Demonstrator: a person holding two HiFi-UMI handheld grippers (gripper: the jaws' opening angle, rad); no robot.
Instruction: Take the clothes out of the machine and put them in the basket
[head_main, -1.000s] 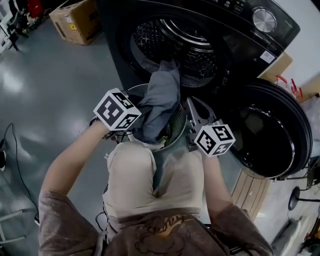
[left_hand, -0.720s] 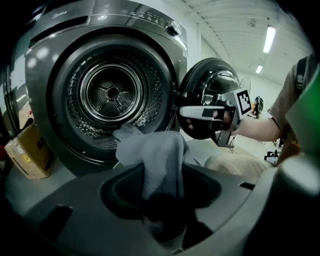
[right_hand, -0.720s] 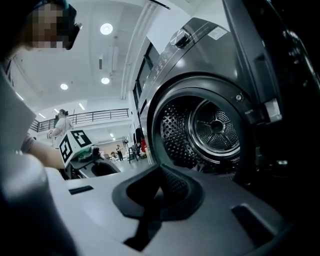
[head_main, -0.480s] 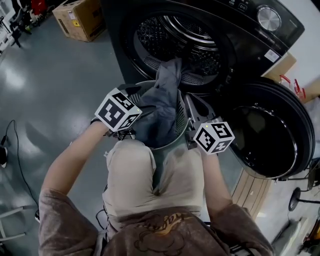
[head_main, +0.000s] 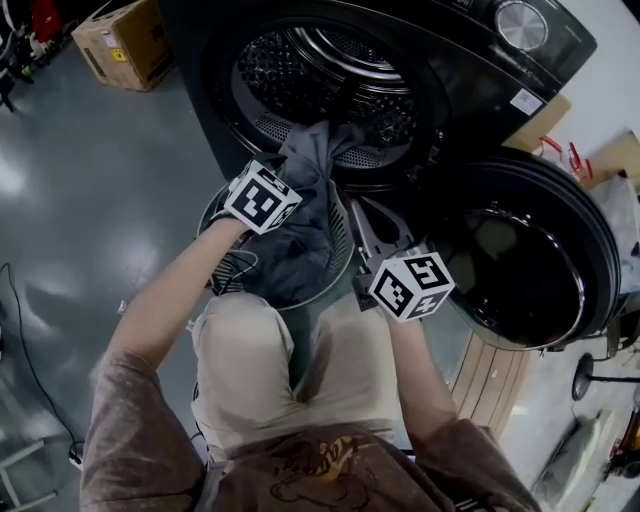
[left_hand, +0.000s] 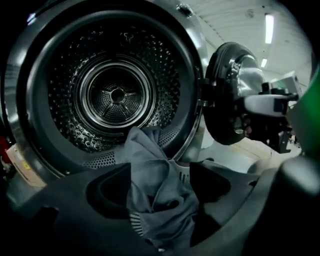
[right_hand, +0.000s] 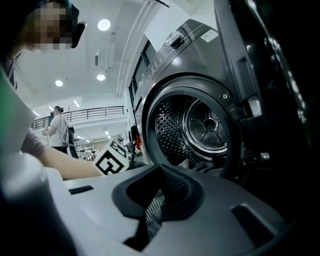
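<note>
**Left gripper lets go and moves up to the drum mouth**

The left gripper has moved from the basket towards the machine. Its fingers have just been opening and now stand spread, with the grey garment loose between them. The garment trails from the drum lip into the basket, so it is probably only half out. The right gripper appears pinched on the basket's rim.

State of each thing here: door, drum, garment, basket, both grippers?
Machine door: swung fully open.
Drum: empty but for the garment's end on its lip.
Grey garment: draped from the drum lip into the basket.
Basket: upright before the machine, garment partly inside.
Left gripper: open, jaws just been opening, garment loose between them.
Right gripper: closed on the basket rim.
</note>
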